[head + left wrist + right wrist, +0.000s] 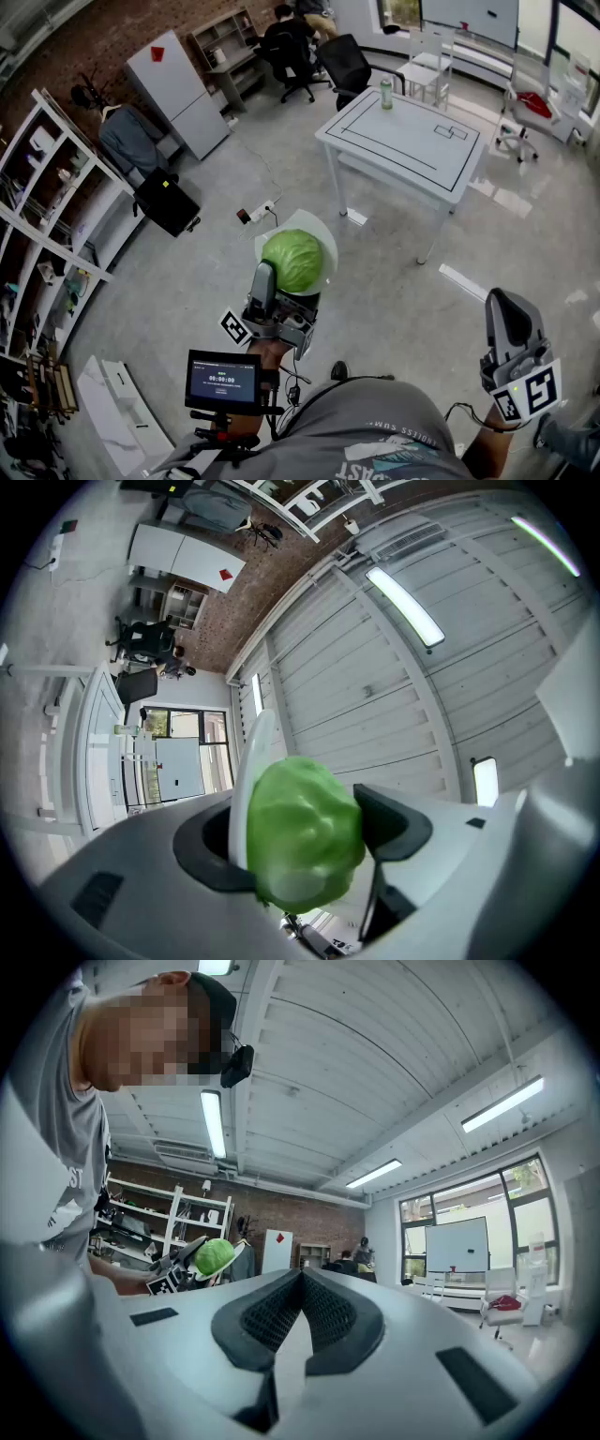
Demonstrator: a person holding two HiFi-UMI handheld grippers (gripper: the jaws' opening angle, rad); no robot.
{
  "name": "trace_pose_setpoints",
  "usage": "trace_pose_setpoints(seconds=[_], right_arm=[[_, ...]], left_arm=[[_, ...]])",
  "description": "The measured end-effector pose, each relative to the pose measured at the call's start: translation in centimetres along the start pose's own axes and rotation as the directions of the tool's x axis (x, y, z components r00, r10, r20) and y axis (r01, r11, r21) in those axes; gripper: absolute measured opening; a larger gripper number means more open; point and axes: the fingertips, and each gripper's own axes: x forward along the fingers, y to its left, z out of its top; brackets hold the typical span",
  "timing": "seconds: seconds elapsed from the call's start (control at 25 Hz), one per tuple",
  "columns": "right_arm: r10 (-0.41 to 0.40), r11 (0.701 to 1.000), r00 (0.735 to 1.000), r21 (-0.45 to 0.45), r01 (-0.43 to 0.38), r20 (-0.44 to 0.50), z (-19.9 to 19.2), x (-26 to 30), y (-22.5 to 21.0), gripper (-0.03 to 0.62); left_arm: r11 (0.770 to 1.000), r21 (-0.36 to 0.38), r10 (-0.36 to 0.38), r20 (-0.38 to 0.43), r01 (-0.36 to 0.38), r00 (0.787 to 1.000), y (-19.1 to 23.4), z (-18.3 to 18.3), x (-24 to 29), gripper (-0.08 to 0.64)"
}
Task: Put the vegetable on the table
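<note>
Biggest thing in the head view is the grey floor [187,281], a wide open stretch running from the person out to the white worktop [375,150] up at 1 o'clock. The worktop's near corner and two legs face this way, and a black line runs just inside its edges. A green can [385,94] stands near its far edge. Open shelving [47,234] lines the 9 o'clock side, and a power strip [255,213] lies on the floor at 11 o'clock from the cabbage.

The cabbage [292,261] is up in the air near the middle, well short of the worktop, sitting on a white plate [323,239] that pokes out behind it. The left gripper [289,286] has it from below. Only the left gripper view shows the grip properly: the fingers are clamped on the pair, plate rim against one pad, cabbage bulging against the other.

The right gripper [302,1274] hangs at 4 o'clock in the head view, back of it only. Its own view shows the fingers together with nothing between them, and catches the cabbage side-on at 9 o'clock
</note>
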Motion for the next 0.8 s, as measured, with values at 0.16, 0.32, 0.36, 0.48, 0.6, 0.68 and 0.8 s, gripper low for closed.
trace_pose_setpoints(seconds=[0.16, 0.32, 0.36, 0.48, 0.6, 0.68, 0.8], right_arm=[[-0.004, 1.0, 1.0, -0.001, 0.004, 0.0, -0.3, -0.4, -0.1, 0.006], [0.0, 1.0, 1.0, 0.009, 0.0, 0.009, -0.1, -0.6, 0.4, 0.006], [0.006, 1.0, 1.0, 0.023, -0.006, 0.021, 0.1, -0.7, 0.5, 0.006], [0.009, 0.995, 0.998, 0.102, -0.016, 0.069, 0.5, -1.2, 0.4, 0.008], [-0.01, 0.993, 0.997, 0.115, 0.001, 0.076, 0.4, -1.6, 0.0, 0.008], [-0.014, 0.995, 0.998, 0.103, 0.007, 0.068, 0.3, -1.8, 0.0, 0.008], [-0.021, 0.995, 0.997, 0.103, 0.013, 0.07, 0.4, -2.5, -0.2, 0.008]], left_arm=[[1.0, 0.01, -0.005, -0.005, 0.005, 1.0, 0.0, -0.3, -0.3, 0.325], [1.0, 0.005, -0.013, -0.012, 0.013, 1.0, -0.6, -0.6, -0.4, 0.325], [1.0, 0.006, -0.012, -0.014, 0.012, 1.0, -0.7, -0.7, -0.5, 0.325], [1.0, 0.005, -0.006, -0.02, 0.006, 1.0, -0.8, -1.0, -0.7, 0.325], [1.0, -0.014, 0.003, -0.025, -0.003, 1.0, -1.1, -1.7, -0.4, 0.325], [1.0, -0.017, 0.008, -0.026, -0.008, 1.0, -1.3, -1.9, -0.4, 0.325], [1.0, -0.014, 0.007, -0.026, -0.007, 1.0, -1.5, -2.4, -0.4, 0.325]])
